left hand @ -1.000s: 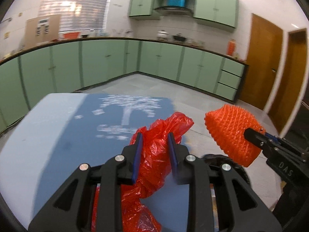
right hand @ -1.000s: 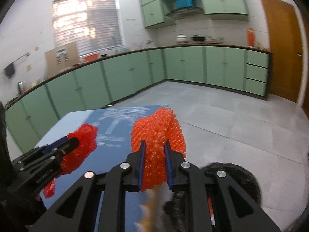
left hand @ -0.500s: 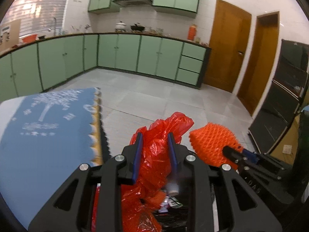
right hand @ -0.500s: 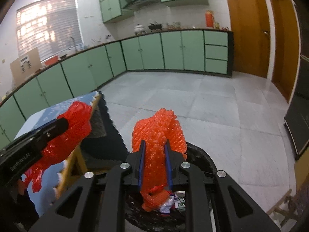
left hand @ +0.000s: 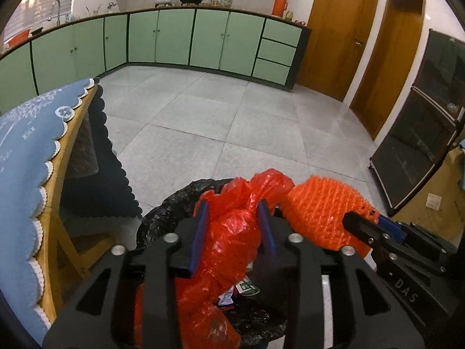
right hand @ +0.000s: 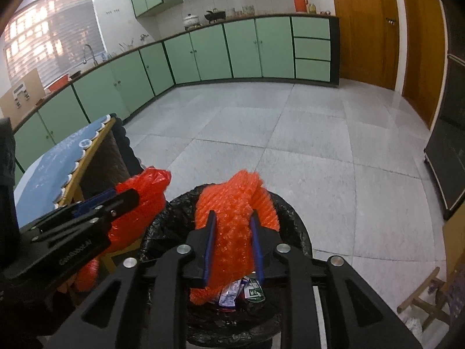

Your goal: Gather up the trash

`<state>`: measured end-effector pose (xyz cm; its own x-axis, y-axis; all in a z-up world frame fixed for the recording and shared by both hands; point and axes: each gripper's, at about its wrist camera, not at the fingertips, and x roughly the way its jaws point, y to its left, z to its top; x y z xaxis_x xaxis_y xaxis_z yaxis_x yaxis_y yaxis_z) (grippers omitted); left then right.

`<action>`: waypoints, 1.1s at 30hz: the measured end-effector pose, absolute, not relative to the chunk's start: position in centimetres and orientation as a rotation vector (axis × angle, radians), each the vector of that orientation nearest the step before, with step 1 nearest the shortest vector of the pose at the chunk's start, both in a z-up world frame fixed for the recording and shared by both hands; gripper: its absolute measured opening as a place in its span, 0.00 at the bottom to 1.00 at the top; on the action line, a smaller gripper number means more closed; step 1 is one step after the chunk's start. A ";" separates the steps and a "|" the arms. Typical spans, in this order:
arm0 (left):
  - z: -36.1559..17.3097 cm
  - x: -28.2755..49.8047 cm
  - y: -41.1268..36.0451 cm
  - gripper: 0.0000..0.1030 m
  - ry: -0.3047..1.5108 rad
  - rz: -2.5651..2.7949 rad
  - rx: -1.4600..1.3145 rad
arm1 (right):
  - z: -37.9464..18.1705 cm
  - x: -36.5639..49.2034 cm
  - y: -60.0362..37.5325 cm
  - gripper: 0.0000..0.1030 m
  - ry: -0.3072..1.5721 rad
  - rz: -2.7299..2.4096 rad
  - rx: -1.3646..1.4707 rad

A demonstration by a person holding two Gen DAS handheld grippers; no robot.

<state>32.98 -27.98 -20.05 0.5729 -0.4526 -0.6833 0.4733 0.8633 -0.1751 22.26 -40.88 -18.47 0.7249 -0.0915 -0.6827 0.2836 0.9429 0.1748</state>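
Green cabinets (left hand: 174,40), grey tiled floor (right hand: 290,145), wooden doors (left hand: 337,37), blue scalloped tablecloth (left hand: 20,157), window blinds (right hand: 52,37)

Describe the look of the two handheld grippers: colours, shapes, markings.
Both are matte black plastic frames with angular triangular cut-outs and round silver screw heads. The left gripper and the right gripper each carry two flat black fingers lined with blue pads. Pale lettering marks their sides: the right one's body reads "DAS" in the left wrist view; the left one's lettering is too blurred to read. No cables or sleeves show.
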 end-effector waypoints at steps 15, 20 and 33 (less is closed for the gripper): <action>-18.8 33.5 -27.4 0.43 0.783 -0.507 -0.018 | -19.3 23.0 -41.8 0.43 0.751 -0.224 0.302; -15.7 32.0 -25.5 0.47 0.703 -0.488 -0.024 | -17.8 21.9 -41.3 0.52 0.715 -0.220 0.298; -8.5 25.1 -17.4 0.76 0.581 -0.351 -0.009 | -10.3 17.0 -35.1 0.88 0.580 -0.125 0.206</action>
